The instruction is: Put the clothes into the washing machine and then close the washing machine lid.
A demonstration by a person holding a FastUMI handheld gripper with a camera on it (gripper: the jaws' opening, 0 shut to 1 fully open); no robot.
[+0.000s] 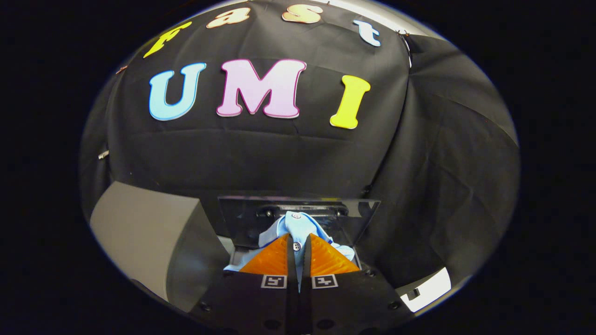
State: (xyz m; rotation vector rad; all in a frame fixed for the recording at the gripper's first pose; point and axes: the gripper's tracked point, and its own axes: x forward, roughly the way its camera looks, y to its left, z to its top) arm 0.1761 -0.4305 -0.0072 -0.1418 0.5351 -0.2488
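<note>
Left to right: we see a grey washing machine body (149, 237), then the gripper (298, 253), its orange fingers (272, 258) clenched on a light-blue buttoned shirt (292, 225) bunched between them. We judge it light, soft and limp, best pinched at a thick fold. Beyond stands the raised clear lid (358, 218); black cloth walls the booth.

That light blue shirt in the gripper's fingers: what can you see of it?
The shirt is light blue woven cloth with small buttons, bunched and crumpled. The gripper is shut on it, a fold with one button pinched between the orange fingers. The rest spills to both sides and ahead of them, before the raised clear lid.
</note>
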